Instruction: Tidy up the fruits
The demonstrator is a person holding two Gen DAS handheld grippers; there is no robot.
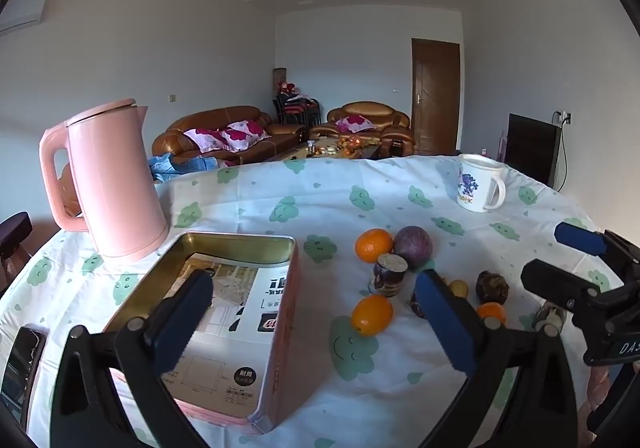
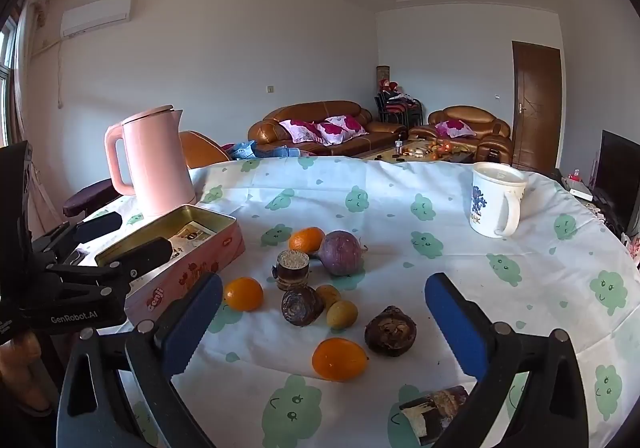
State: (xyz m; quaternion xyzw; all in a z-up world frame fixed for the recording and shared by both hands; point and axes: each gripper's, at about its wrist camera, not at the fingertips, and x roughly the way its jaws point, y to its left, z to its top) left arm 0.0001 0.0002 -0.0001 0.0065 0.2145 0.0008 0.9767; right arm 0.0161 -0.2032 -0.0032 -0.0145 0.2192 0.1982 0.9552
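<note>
Both grippers (jaws wide) hover over fruit [image 2: 339, 358] beside tin [image 1: 224, 312].

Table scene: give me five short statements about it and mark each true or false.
1. The tin box holds an orange. False: only a printed sheet lies in it.
2. The pink kettle stands behind the tin box. True.
3. The white mug lies on its side. False: it stands upright.
4. Three oranges lie on the tablecloth. True.
5. The right gripper clamps a fruit. False: its jaws stand open, empty.
</note>
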